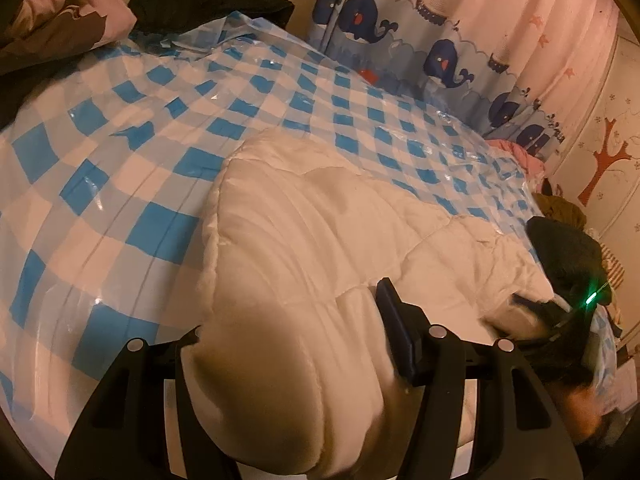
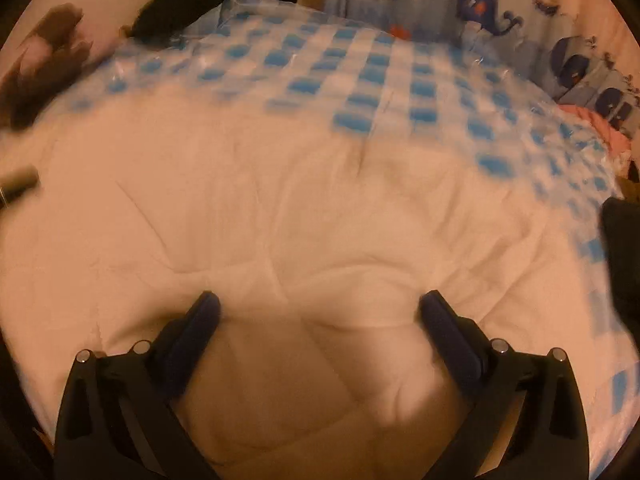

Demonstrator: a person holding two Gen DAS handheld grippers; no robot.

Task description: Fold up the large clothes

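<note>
In the left wrist view, our left gripper (image 1: 292,344) is clamped on a thick fold of the white quilted garment (image 1: 312,216), which bulges between its fingers and lies across the blue-checked plastic sheet (image 1: 120,168) on the bed. The right gripper (image 1: 560,320) shows at the garment's far edge.

In the right wrist view, which is blurred, the right gripper (image 2: 320,308) stands spread wide, both fingertips pressing into the white garment (image 2: 240,200); we cannot tell whether it pinches a fold.

Home bedroom: bed (image 1: 120,208) under checked cover, whale-print curtain (image 1: 440,56).
</note>
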